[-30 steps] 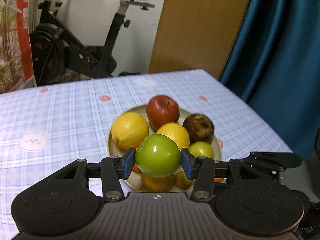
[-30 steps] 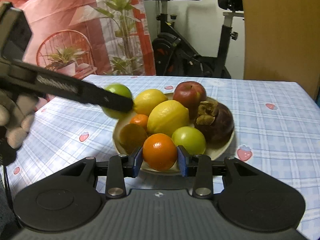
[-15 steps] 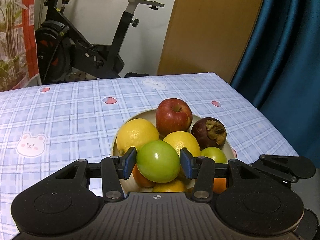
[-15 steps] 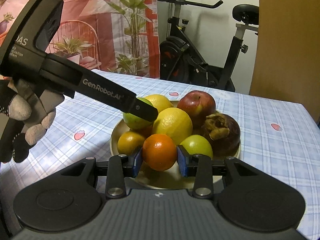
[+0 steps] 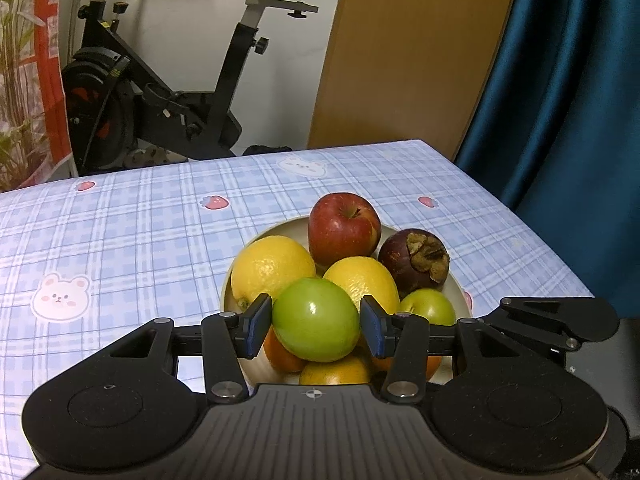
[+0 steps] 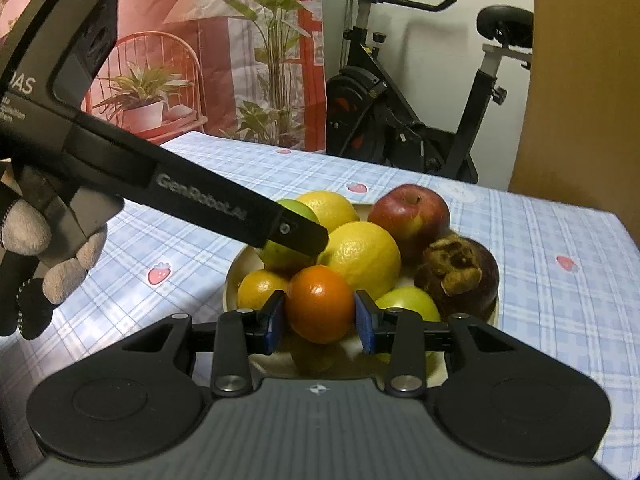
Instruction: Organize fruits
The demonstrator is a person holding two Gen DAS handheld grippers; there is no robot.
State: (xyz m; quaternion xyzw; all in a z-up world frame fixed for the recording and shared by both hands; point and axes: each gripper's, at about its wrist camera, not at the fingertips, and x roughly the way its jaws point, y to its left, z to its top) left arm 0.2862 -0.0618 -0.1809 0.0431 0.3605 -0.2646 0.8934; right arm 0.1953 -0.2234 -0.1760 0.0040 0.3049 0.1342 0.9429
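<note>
Fruits fill a shallow round cream plate (image 5: 280,229) on a table under a blue checked cloth printed with bears and strawberries (image 5: 120,232).

From the left wrist view, the left gripper (image 5: 316,326) is clenched on a smooth round green fruit (image 5: 316,320), its blue pads pressed against the fruit's two sides, just above the near half of the plate. Behind it lie a yellow lemon (image 5: 272,268) on the left and a second yellow lemon (image 5: 364,278) at the centre. A red apple (image 5: 343,229) sits at the far rim, and a dark purple mangosteen with a dried brown cap (image 5: 414,258) sits on the right. A smaller green fruit (image 5: 430,306) lies near the right pad. Orange fruit shows under the held one, though how many pieces cannot be told. A black exercise bike (image 5: 168,92) stands beyond the table, with a wooden panel (image 5: 412,52) and a blue curtain (image 5: 560,80) to the right.

From the right wrist view, the right gripper (image 6: 320,316) grasps a round orange tangerine (image 6: 320,304) between its blue pads, over the near edge of the plate. A second, paler orange fruit (image 6: 260,288) lies to its left. The left gripper's black finger reaches in from the left, with the green fruit partly hidden behind it. A gloved hand (image 6: 44,264) holds that gripper at the left edge. Potted plants stand before a red and pink backdrop (image 6: 168,40) at the far left.
</note>
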